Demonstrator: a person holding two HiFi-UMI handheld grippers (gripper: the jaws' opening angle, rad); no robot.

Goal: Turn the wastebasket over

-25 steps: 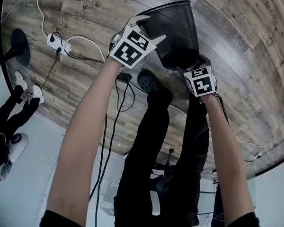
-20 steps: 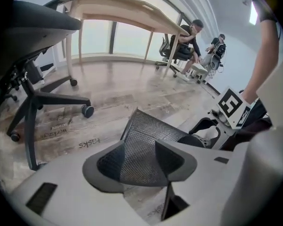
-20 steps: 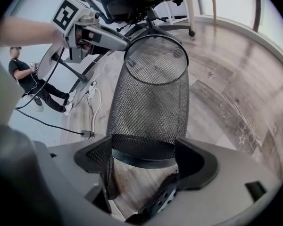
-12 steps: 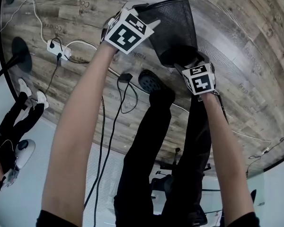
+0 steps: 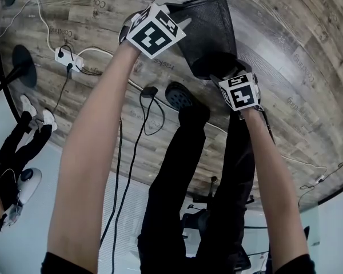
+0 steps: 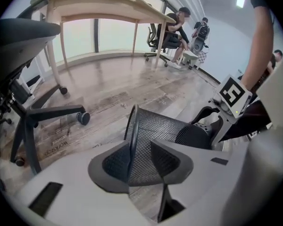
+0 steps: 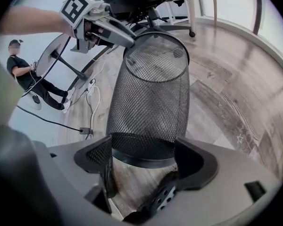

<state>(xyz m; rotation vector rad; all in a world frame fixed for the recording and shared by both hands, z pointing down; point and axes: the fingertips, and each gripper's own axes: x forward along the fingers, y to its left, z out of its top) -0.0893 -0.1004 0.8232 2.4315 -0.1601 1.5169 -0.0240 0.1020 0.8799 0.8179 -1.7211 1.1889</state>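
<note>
The wastebasket (image 5: 208, 24) is mid-turn, tipped on its side above the wooden floor (image 5: 291, 50). It looks clear of the floor, though no view shows the gap well. The left gripper (image 6: 139, 157) pinches the wastebasket's rim wall between its jaws, and the right gripper (image 7: 144, 157) clamps the wastebasket's base from both sides. The next move, I judge, is to swing the rim down and the base up, then lower it mouth-down.

- I'm in an office: long wooden desk (image 6: 99, 7) on plank floor (image 6: 132, 86).
- Wheeled chair (image 6: 47, 112) beside the desk.
- Beyond the desk, a seated person (image 6: 179, 27).
</note>
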